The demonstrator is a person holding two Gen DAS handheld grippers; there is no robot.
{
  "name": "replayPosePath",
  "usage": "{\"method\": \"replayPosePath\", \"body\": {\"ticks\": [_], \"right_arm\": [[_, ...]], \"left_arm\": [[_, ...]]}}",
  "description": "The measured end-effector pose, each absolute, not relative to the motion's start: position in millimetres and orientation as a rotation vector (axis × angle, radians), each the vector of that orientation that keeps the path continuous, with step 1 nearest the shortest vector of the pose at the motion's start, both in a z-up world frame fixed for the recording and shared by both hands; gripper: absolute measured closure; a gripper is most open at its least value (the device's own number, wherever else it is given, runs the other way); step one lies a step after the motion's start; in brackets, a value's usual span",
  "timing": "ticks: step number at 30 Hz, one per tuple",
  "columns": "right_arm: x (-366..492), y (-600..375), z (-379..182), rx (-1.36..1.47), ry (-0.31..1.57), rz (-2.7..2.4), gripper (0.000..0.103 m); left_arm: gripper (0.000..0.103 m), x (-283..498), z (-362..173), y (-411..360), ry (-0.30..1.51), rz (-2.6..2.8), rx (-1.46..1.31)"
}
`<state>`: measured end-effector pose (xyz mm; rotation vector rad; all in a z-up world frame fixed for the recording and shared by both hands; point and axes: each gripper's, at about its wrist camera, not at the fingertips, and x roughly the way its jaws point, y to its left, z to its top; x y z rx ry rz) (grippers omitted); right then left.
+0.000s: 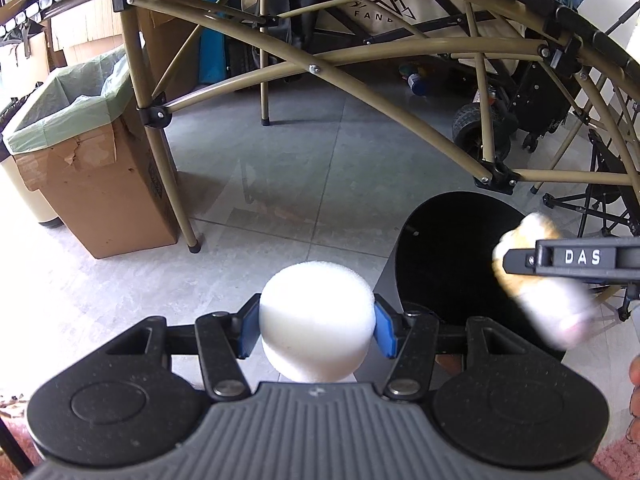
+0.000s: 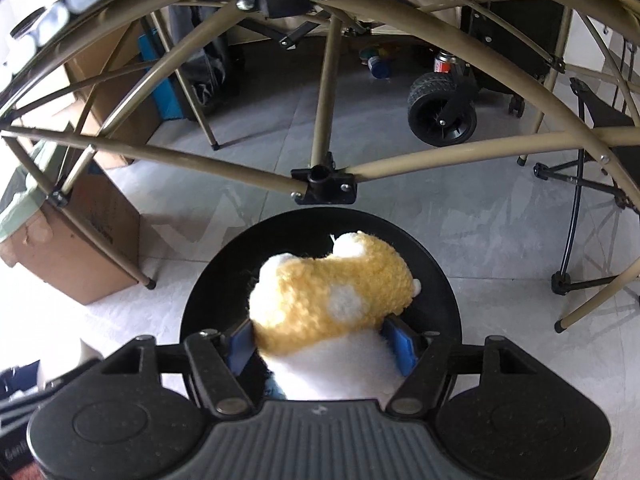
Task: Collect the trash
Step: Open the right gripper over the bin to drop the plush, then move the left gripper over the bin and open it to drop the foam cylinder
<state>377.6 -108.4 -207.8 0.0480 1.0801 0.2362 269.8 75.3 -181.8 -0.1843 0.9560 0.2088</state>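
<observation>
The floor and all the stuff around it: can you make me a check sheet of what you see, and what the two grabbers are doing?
Surface: grey tiled floor.
Job's things: white foam piece; yellow and white plush toy; black round bin under the toy; cardboard box with a green liner.
Clutter: cans under the table.
Grippers: left gripper, jaws closed on the foam; right gripper, jaws closed on the toy.
Cables: nothing seen.
Surroundings: tan folding table frame, cart wheel, black folding stand.
</observation>
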Motion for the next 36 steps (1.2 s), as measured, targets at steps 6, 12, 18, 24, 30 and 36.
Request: {"method": "replayPosePath", "body": {"ticks": [6, 12, 18, 24, 30, 36], "right_arm": [[378.1, -112.2, -204.9, 0.051, 1.067, 0.225, 0.000], [377.1, -116.7, -205.1, 0.059, 1.081, 0.221, 0.000], [375.2, -116.7, -203.8, 0.065, 1.078, 0.222, 0.000], [372.6, -123.6, -199.5, 0.079, 1.071, 0.220, 0.000], [368.4, -134.7, -194.3, 0.093, 1.062, 0.217, 0.000], [363.2, -151.8, -190.4, 0.112, 1.062, 0.198, 0.000]], "left_arm": [[0.047, 268.5, -181.8, 76.0, 0.959, 0.211, -0.189], [0.047, 267.5, -181.1, 75.4, 0.955, 0.213, -0.185], [0.047, 267.3, -181.3, 73.5, 0.953, 0.211, -0.177], [0.047, 266.6, -180.6, 70.2, 0.949, 0.208, -0.170], [0.047, 267.6, -178.1, 60.2, 0.943, 0.195, -0.151], [0.047, 271.3, -176.4, 43.5, 0.943, 0.171, -0.124]]}}
